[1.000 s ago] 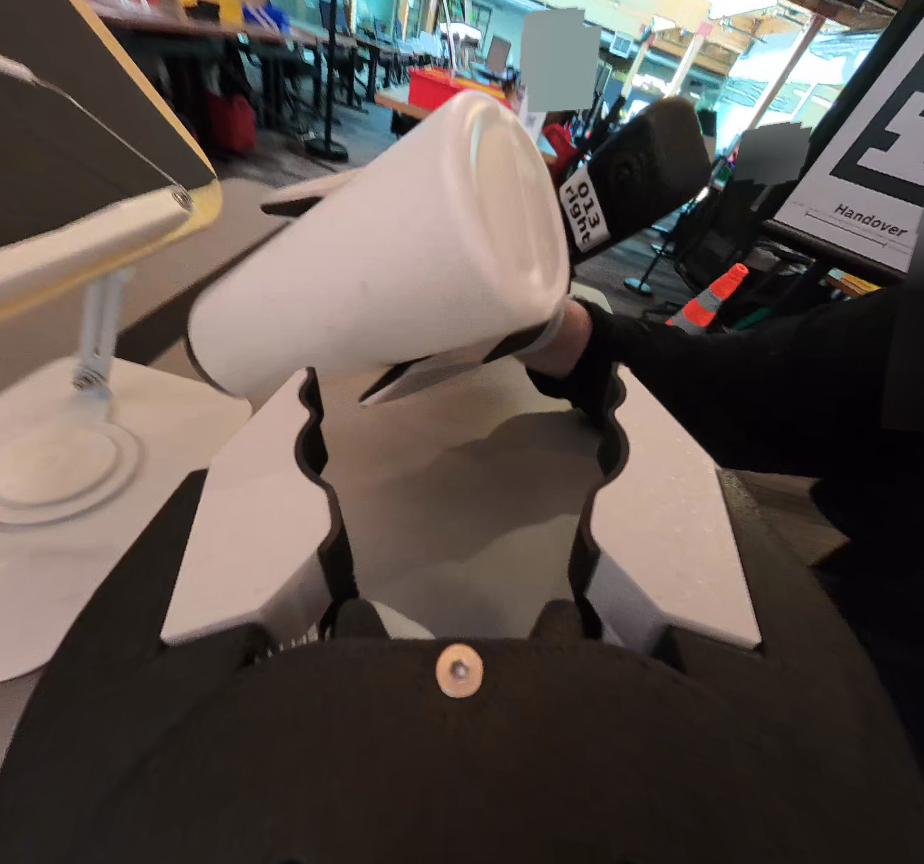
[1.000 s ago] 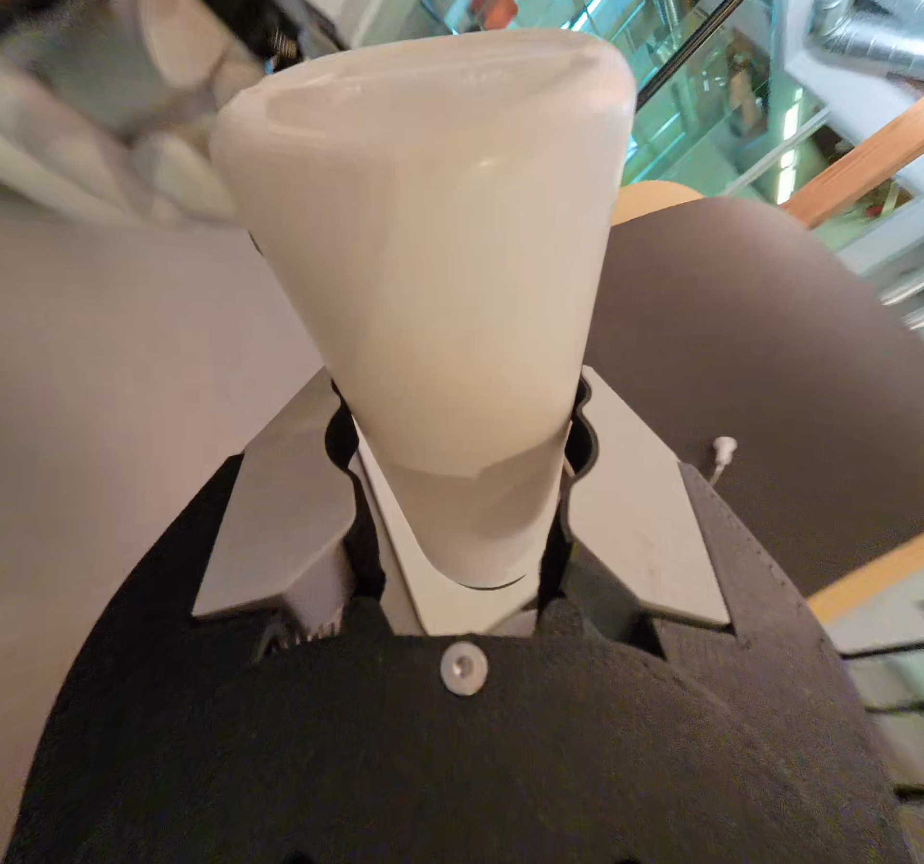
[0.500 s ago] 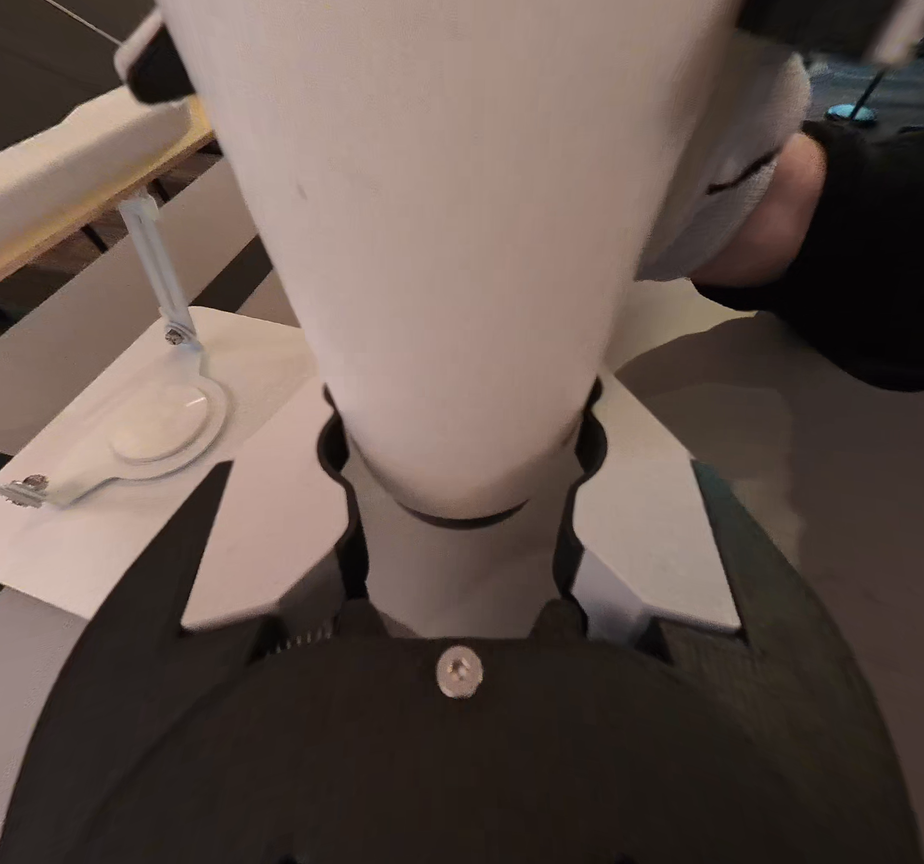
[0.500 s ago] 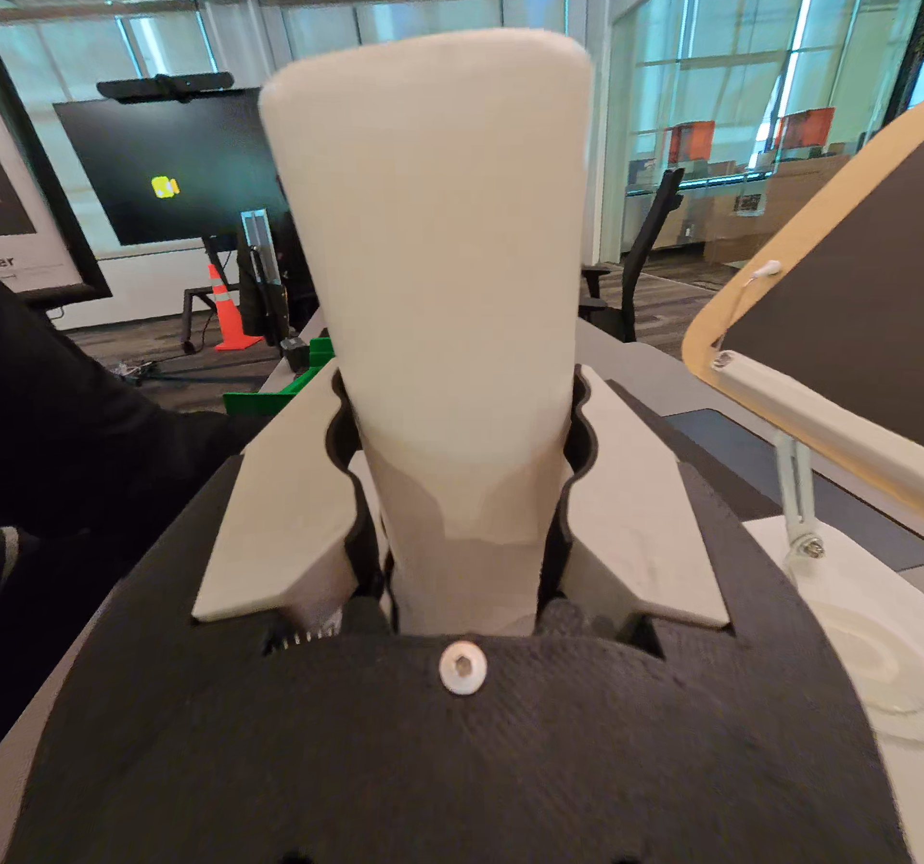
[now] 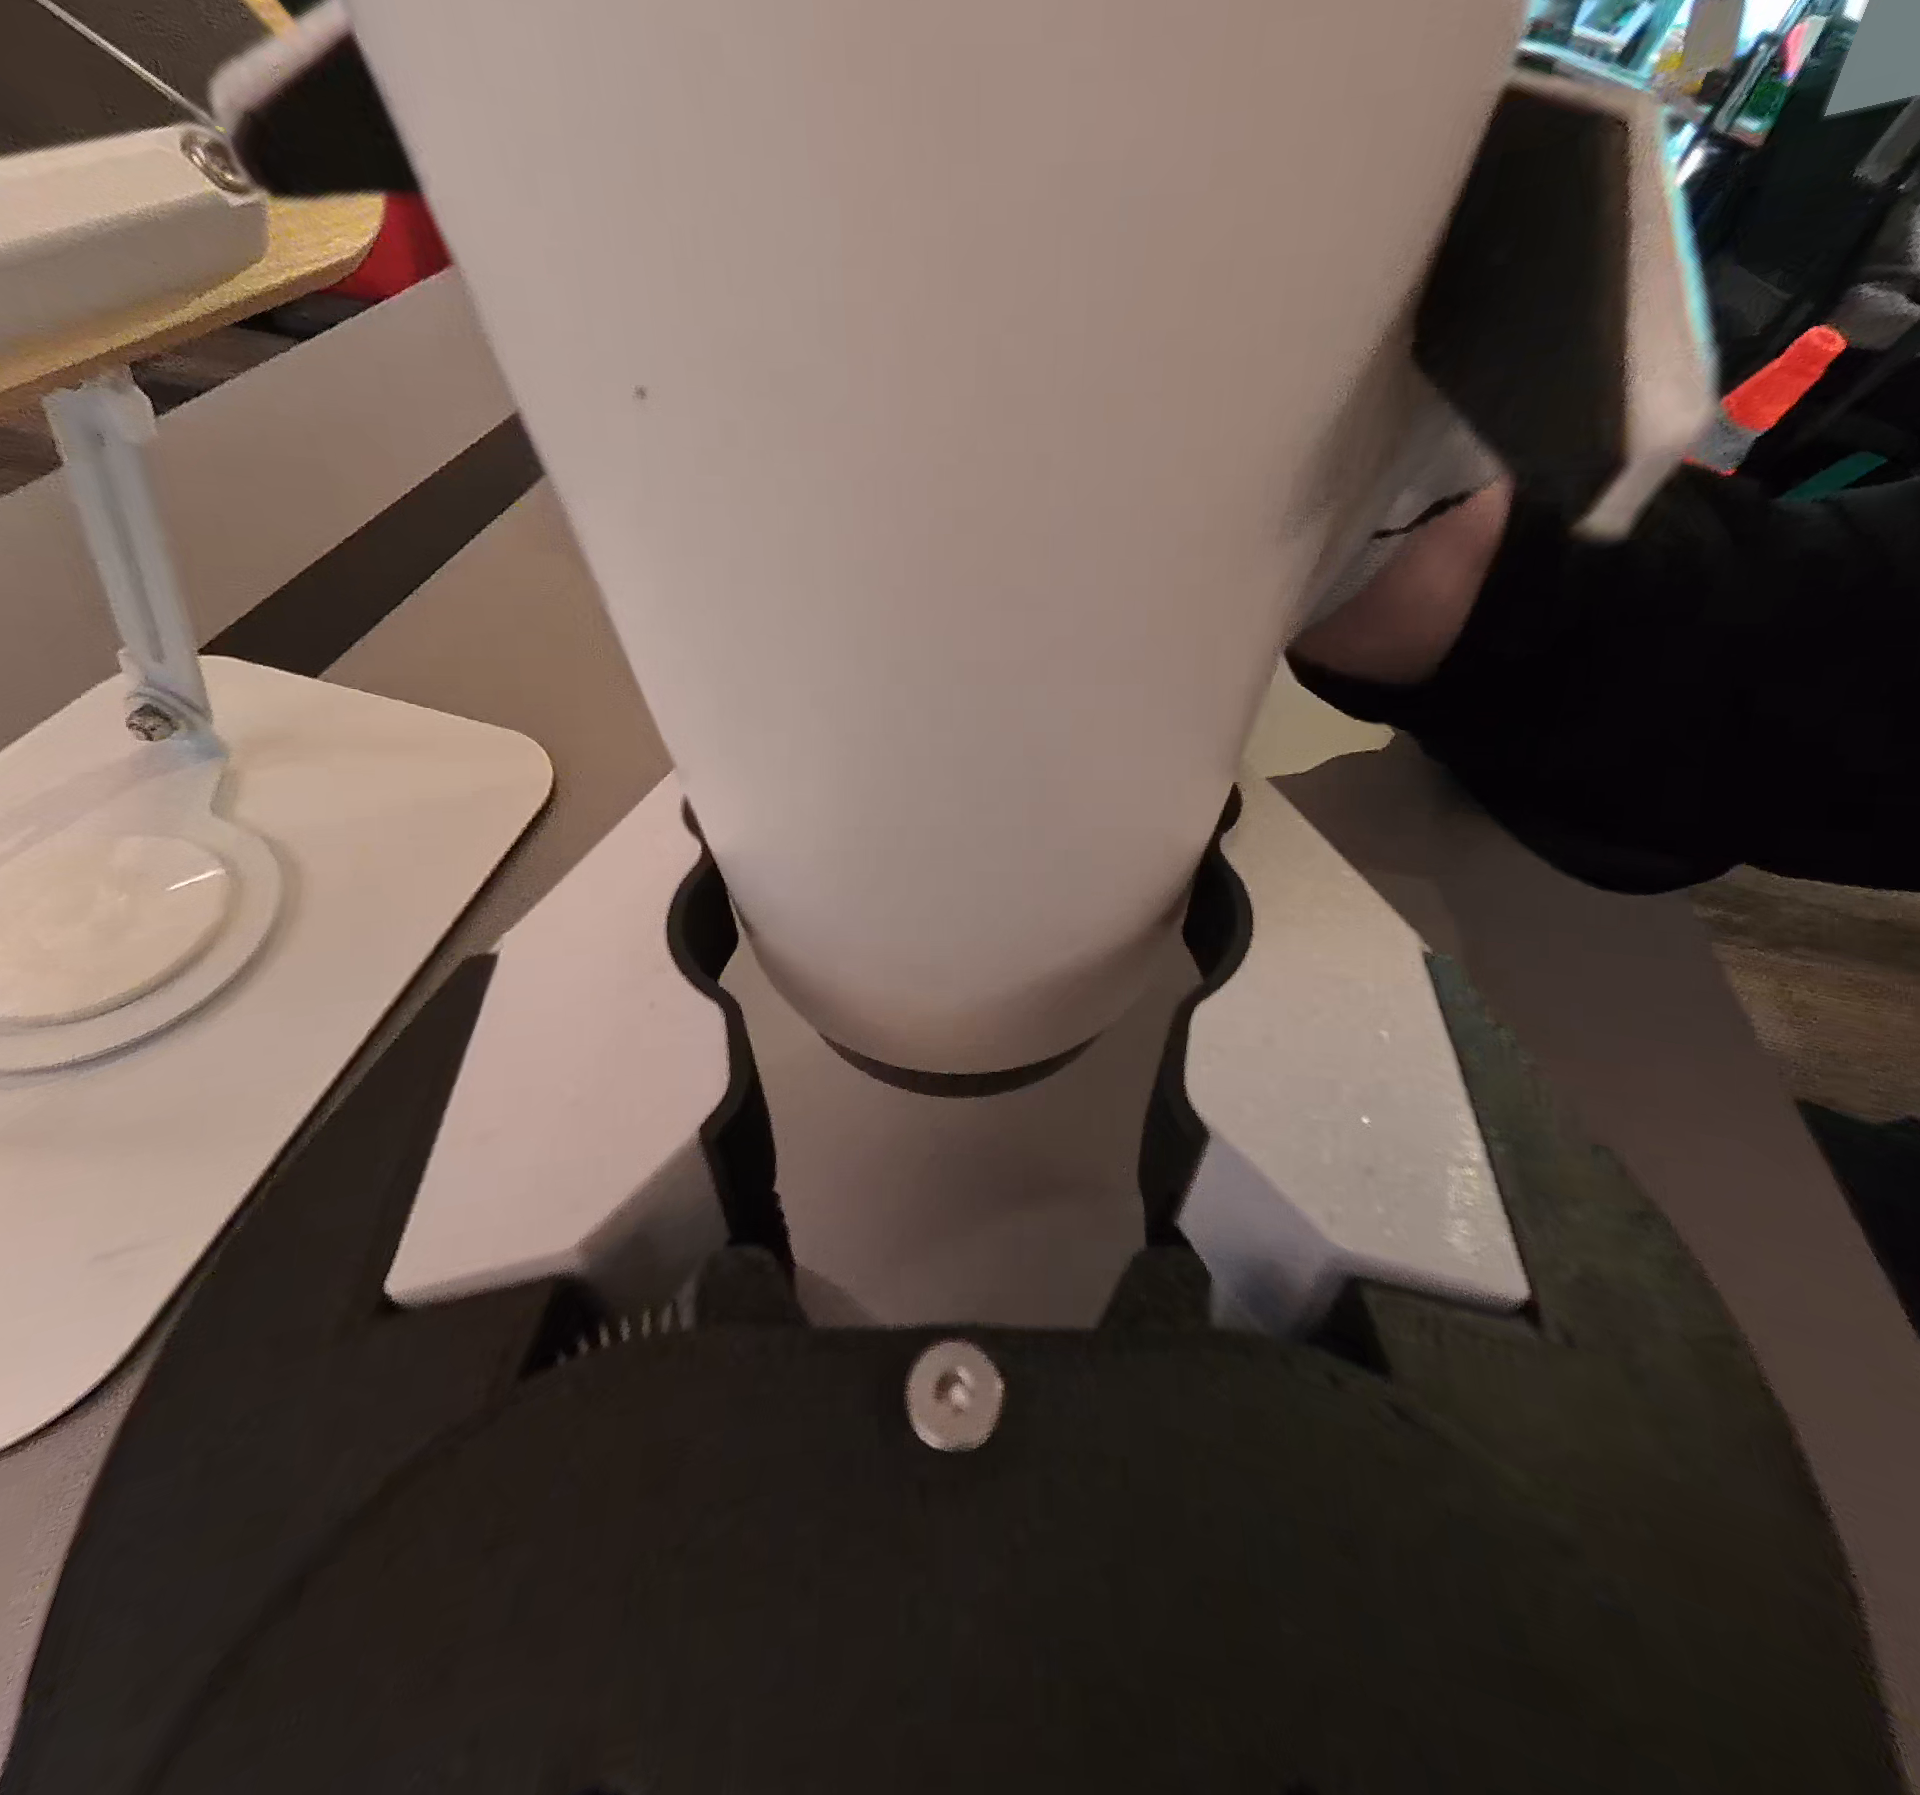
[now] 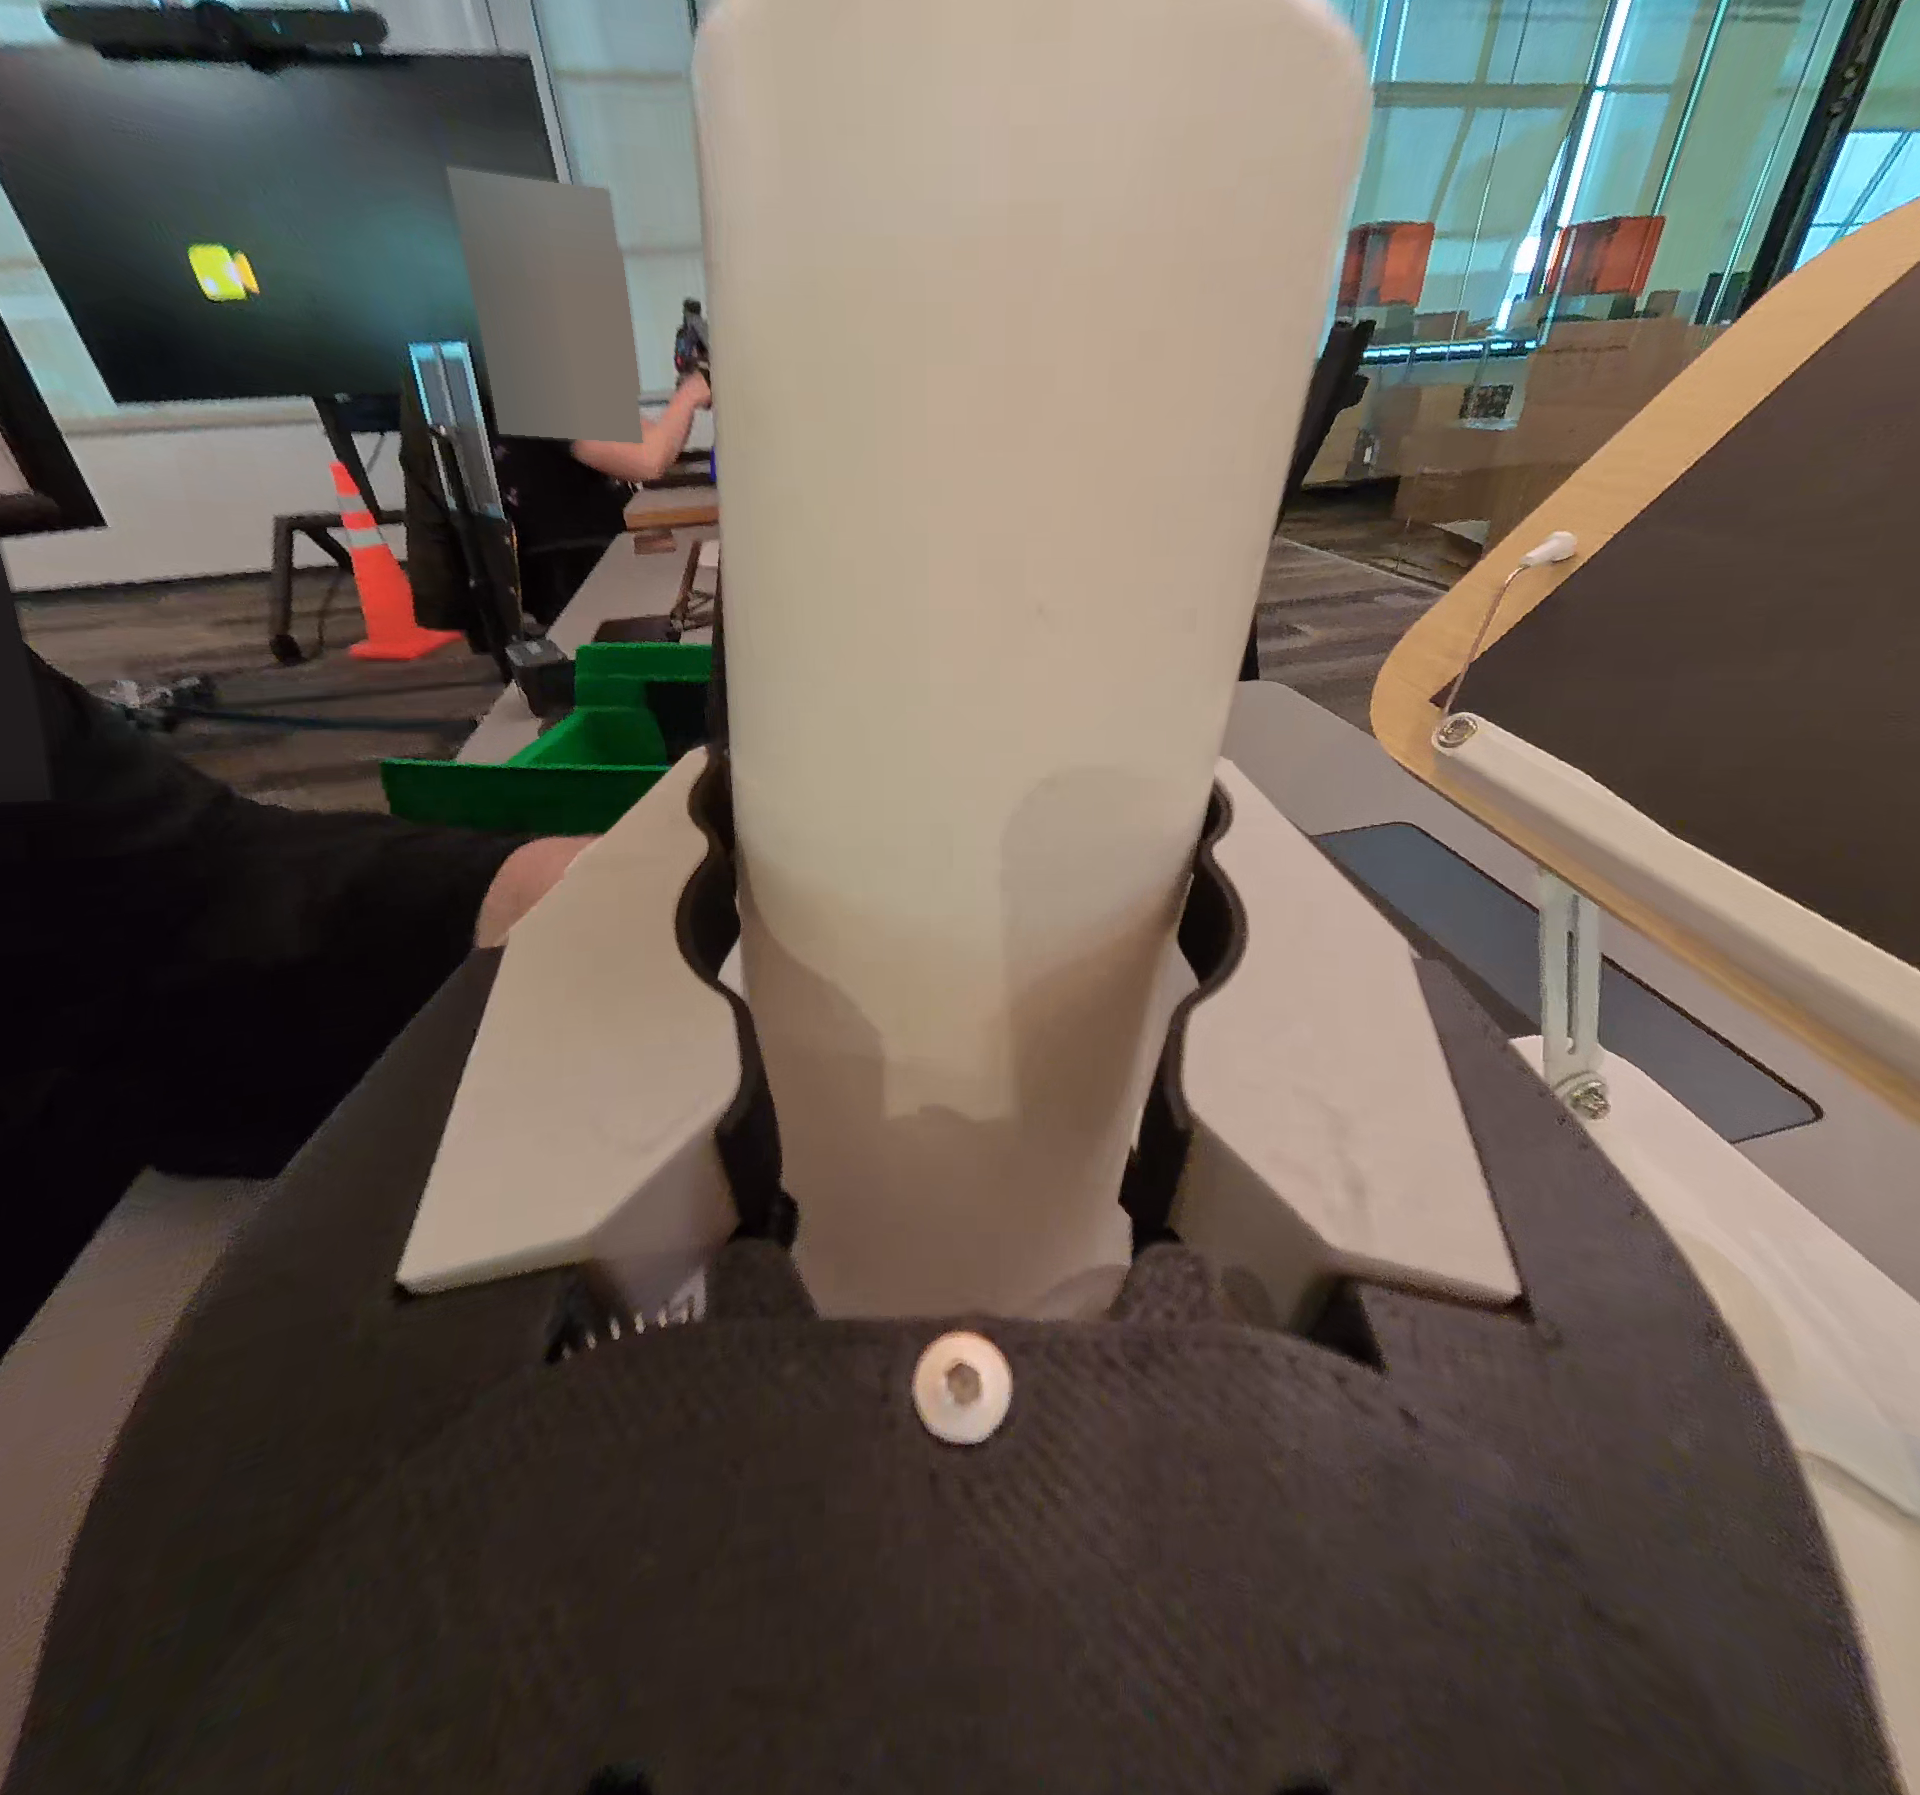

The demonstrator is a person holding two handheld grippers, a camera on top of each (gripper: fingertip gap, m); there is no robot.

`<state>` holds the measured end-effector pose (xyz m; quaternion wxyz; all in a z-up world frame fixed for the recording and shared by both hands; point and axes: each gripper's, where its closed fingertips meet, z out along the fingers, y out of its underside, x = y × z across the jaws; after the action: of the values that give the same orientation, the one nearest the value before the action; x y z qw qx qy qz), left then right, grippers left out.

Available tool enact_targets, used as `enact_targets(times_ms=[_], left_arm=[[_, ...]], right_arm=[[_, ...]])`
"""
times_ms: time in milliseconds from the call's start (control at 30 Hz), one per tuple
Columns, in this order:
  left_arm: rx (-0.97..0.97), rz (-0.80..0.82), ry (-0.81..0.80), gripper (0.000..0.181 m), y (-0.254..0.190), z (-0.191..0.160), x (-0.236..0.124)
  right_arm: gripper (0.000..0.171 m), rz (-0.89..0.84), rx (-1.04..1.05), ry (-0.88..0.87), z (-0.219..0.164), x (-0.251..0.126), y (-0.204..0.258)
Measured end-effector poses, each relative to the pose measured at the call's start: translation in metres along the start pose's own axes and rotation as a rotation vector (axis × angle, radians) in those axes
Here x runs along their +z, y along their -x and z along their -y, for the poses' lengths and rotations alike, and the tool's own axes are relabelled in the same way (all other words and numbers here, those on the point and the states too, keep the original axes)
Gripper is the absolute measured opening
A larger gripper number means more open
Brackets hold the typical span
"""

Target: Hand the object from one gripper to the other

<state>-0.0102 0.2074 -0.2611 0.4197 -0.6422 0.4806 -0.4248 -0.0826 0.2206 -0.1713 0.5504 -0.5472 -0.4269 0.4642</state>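
The white cup (image 5: 935, 395) is sitting between both tools at once. The left gripper (image 5: 958, 924) is pinching its narrow end — pads pressing on either side, the dark-ringed base showing between the fingers. The right gripper (image 6: 961, 914) is clamping the same cup, which is rising upright between its fingers (image 6: 582, 1028). Seen from the left wrist, the right gripper's fingers are flanking the cup's wide part. A white stand base (image 5: 208, 914) is lying on the table (image 5: 468, 519) to the left.
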Motion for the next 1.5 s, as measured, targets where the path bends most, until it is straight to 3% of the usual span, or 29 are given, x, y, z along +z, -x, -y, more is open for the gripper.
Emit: enact_targets(times_ms=[433,767,933,1033,1200,1433,1500], left_arm=[[-0.062,-0.082,-0.143,0.087,-0.005,0.026,-0.021],[-0.014,-0.019,-0.166,0.087,0.006,0.034,-0.037],[0.05,0.054,-0.074,0.087,0.013,0.022,-0.032],[0.128,0.087,0.032,0.087,0.011,0.007,-0.023],[0.214,0.103,0.194,0.086,0.003,-0.019,-0.003],[0.19,0.114,0.091,0.088,-0.004,0.003,-0.002],[0.191,0.108,0.029,0.098,-0.007,0.016,-0.008]], right_arm=[[0.086,0.003,0.005,-0.009,0.005,-0.005,-0.003],[0.088,0.011,0.009,-0.03,0.01,-0.015,-0.009],[0.117,-0.013,-0.018,-0.044,0.021,-0.014,-0.005],[0.124,-0.038,-0.027,-0.046,0.026,-0.011,-0.003],[0.103,-0.005,-0.076,-0.032,0.028,-0.006,0.013],[0.101,-0.001,-0.038,-0.093,0.046,-0.015,0.011],[0.101,-0.005,-0.025,-0.108,0.055,-0.022,0.009]])
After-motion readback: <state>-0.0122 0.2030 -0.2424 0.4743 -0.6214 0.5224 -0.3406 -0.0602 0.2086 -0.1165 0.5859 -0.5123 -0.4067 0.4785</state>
